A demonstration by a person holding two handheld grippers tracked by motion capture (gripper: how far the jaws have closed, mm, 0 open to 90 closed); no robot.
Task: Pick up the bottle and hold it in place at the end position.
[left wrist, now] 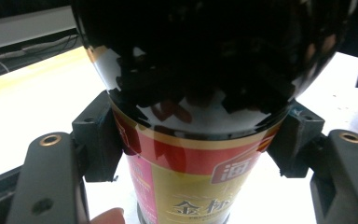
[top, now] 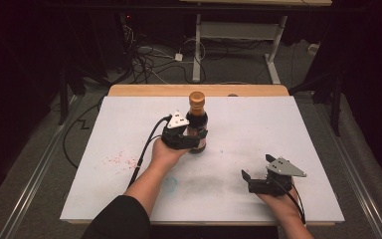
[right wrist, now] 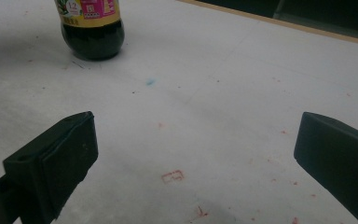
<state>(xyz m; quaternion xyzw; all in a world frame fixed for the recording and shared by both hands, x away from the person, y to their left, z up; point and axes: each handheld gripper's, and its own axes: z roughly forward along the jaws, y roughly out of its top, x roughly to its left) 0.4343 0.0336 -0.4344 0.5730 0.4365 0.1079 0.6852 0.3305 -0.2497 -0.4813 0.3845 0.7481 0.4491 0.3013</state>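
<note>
Dark glass bottle point(top: 197, 122) stands upright at about twelve o'clock on the white table point(top: 278, 129), clenched by the left gripper point(top: 191, 137), seemingly mid-carry, while the right gripper point(top: 247, 178) rests gaping at five o'clock; next comes a level, steady set-down.

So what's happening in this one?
A person works at a white table with a gripper in each hand. The left gripper is shut on a dark sauce bottle that stands upright near the middle of the table, its jaws pressing on both sides of the bottle at the top of the label. The right gripper rests on the table nearer the person, jaws open with nothing between them, pointing toward the bottle.
</note>
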